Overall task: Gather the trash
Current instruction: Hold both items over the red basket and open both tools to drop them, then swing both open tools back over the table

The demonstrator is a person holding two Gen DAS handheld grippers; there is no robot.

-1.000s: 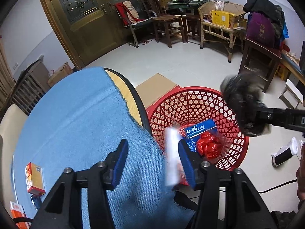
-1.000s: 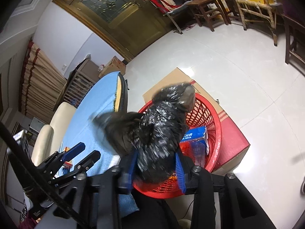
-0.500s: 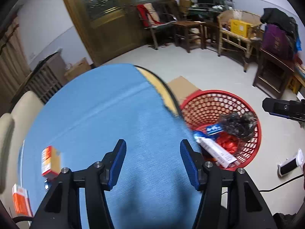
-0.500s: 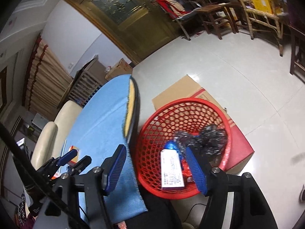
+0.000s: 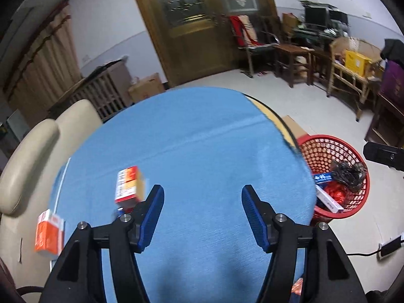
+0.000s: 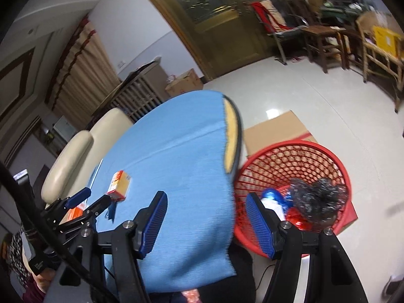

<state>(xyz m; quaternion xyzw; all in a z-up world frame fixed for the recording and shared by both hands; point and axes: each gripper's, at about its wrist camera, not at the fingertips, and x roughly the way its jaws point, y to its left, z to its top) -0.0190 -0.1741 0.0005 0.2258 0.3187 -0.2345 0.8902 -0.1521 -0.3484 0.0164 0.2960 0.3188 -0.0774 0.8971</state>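
My left gripper (image 5: 203, 217) hangs over the blue-clothed round table (image 5: 202, 139), its jaws opening with nothing between them. Just left of its left finger stands an orange-and-white box (image 5: 128, 186). A second orange box (image 5: 49, 234) lies at the table's left edge. My right gripper (image 6: 205, 224) is open and empty above the table's right rim. The red mesh basket (image 6: 303, 146) stands on the floor to its right. Inside it lie a crumpled black plastic bag (image 6: 315, 199), a white toothpaste box (image 5: 328, 199), a blue box (image 5: 322, 176) and a red wrapper (image 5: 335, 192).
A cream padded chair (image 5: 38, 151) stands against the table's left side. A flat cardboard box (image 6: 275, 131) lies behind the basket. A power strip with its cable (image 5: 388, 247) rests on the floor at right. Wooden chairs and a large wooden door line the far wall.
The left gripper let go of the white box and the right let go of the black bag; both now lie in the basket. Both grippers swung left from the basket over the table.
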